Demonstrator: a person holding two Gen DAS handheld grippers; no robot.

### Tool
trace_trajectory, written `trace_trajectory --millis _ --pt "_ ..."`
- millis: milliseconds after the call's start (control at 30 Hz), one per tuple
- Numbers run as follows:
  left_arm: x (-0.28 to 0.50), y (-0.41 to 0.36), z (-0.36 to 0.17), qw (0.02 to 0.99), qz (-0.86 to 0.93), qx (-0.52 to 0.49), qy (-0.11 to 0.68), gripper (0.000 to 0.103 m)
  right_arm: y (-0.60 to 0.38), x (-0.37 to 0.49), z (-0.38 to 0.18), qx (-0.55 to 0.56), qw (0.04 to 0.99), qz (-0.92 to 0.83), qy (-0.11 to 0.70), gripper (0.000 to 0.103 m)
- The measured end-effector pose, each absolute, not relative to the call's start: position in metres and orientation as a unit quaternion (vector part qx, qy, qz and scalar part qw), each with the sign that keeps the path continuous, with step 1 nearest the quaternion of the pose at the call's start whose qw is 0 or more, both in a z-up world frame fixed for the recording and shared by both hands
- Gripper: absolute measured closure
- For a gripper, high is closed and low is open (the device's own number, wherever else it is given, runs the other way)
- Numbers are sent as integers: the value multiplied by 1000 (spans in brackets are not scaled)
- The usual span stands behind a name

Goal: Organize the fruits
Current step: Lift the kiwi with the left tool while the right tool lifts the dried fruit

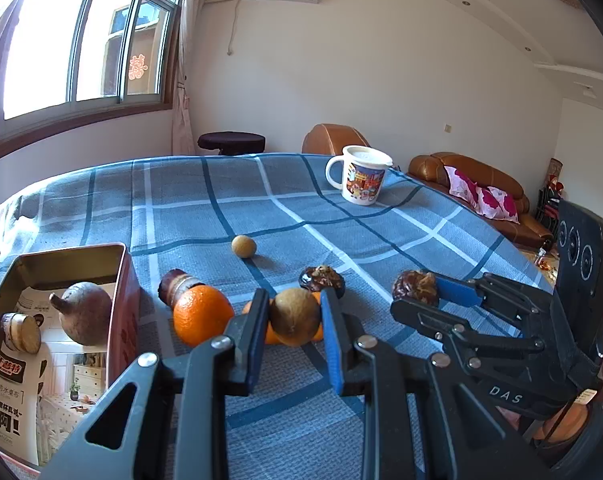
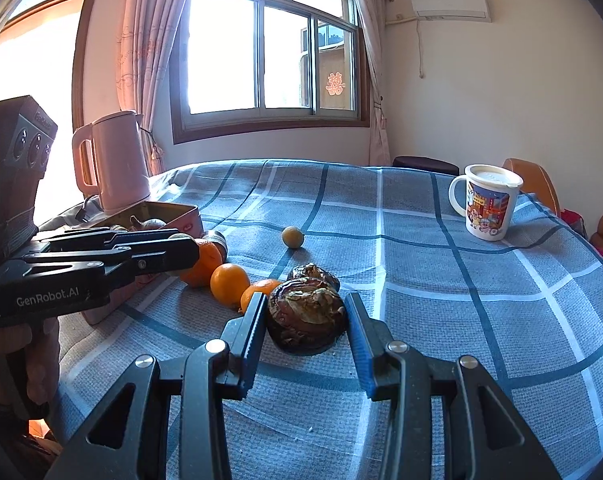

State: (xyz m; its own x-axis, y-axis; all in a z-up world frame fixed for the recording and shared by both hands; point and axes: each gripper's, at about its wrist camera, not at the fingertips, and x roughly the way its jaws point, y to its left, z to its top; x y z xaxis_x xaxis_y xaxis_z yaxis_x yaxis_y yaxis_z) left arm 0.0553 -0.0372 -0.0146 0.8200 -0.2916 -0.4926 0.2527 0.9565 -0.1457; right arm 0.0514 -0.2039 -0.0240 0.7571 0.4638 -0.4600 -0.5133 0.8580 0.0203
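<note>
Fruits are lying on the blue checked cloth (image 1: 261,200). Left gripper (image 1: 295,320) is clamping a brown round fruit (image 1: 294,317). Right gripper (image 2: 306,320) is clamping a dark wrinkled fruit (image 2: 306,316).

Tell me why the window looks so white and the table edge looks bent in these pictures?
Right wrist view: daylight overexposes the window into pure white glare. Left wrist view: the window is also washed out. Both views: a fisheye lens curves the table edge and walls, with dark corners.

Woven matt cloth (image 1: 301,208) – glossy metal tin (image 1: 121,280), smooth plastic mug (image 1: 361,184)
</note>
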Motion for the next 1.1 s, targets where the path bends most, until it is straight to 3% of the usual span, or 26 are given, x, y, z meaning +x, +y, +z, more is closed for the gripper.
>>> trace_trajectory --millis 1100 --pt "40 -33 -8 965 -134 -37 224 76 -208 37 -20 -58 944 269 181 62"
